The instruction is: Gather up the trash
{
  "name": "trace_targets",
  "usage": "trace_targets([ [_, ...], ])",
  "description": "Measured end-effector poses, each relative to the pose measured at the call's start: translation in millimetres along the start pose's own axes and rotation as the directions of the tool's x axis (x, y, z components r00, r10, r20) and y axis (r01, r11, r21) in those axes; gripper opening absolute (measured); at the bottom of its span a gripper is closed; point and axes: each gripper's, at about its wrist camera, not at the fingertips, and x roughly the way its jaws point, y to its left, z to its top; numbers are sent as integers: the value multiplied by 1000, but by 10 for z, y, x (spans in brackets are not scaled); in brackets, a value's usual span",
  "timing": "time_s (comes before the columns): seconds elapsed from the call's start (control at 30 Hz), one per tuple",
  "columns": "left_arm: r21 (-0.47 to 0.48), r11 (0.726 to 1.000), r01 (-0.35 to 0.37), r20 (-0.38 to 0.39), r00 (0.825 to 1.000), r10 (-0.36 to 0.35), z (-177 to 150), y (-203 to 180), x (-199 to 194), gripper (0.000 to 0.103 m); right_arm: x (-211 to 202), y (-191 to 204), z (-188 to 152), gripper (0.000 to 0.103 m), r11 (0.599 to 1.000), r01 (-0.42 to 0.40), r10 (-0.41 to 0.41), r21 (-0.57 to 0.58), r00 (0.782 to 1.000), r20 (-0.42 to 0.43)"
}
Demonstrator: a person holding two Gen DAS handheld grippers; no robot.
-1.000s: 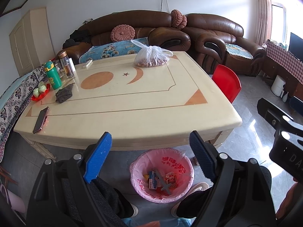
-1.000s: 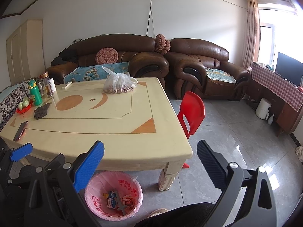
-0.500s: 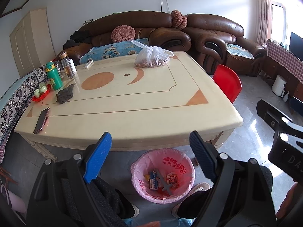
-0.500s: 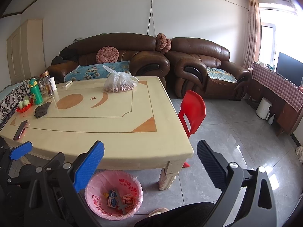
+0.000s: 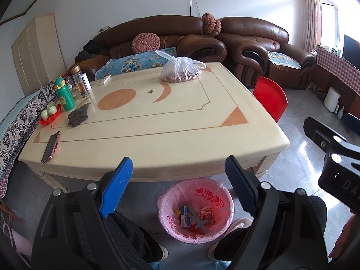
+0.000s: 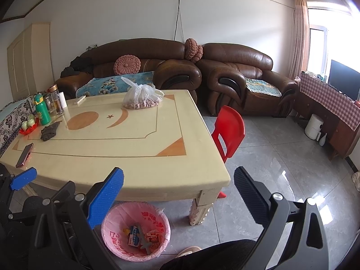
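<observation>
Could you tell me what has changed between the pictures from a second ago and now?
Nothing has visibly changed. The left gripper and the right gripper both hang open and empty in the same spots above the pink-lined trash bin, which still holds the same wrappers. The phone, the grey cloth and the plastic bag lie where they were on the table.

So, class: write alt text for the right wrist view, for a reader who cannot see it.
An open, empty right gripper hangs above a pink-lined trash bin holding wrappers, at the near edge of a cream table. On the table lie a bag of nuts, a phone and bottles.
</observation>
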Motion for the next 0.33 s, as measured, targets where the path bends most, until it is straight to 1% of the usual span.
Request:
trace_targets([
  [0.33,-4,1000,1,-11,1000,-1,11,21,23,82,6,5,-8,96,1000,-2,2,1,1000,-1],
])
